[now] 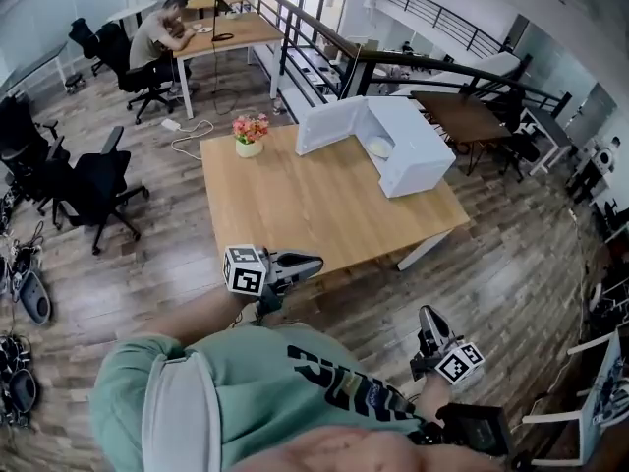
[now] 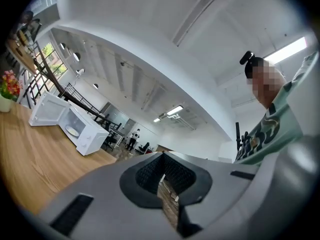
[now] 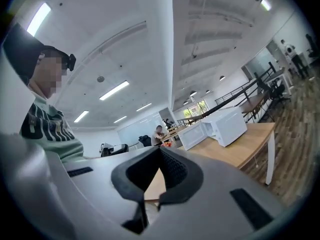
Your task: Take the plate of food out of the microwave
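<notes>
Grey jaws stand closed on nothing at the left gripper [image 1: 307, 263] and right gripper [image 1: 428, 316], the left nearer the table [image 1: 314, 205], whose far right carries the open microwave [image 1: 421, 138] holding the plate of food [image 1: 379, 147].

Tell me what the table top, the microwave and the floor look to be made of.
Table top: wood or wood-look laminate with a matte finish. It is light tan with faint grain.
Microwave: painted metal or plastic. Its panels are smooth, plain and white.
Floor: wood planks or plank-pattern vinyl, seen as streaky grey-brown boards with visible seams.
In each case the look alone does not settle which material it is.
</notes>
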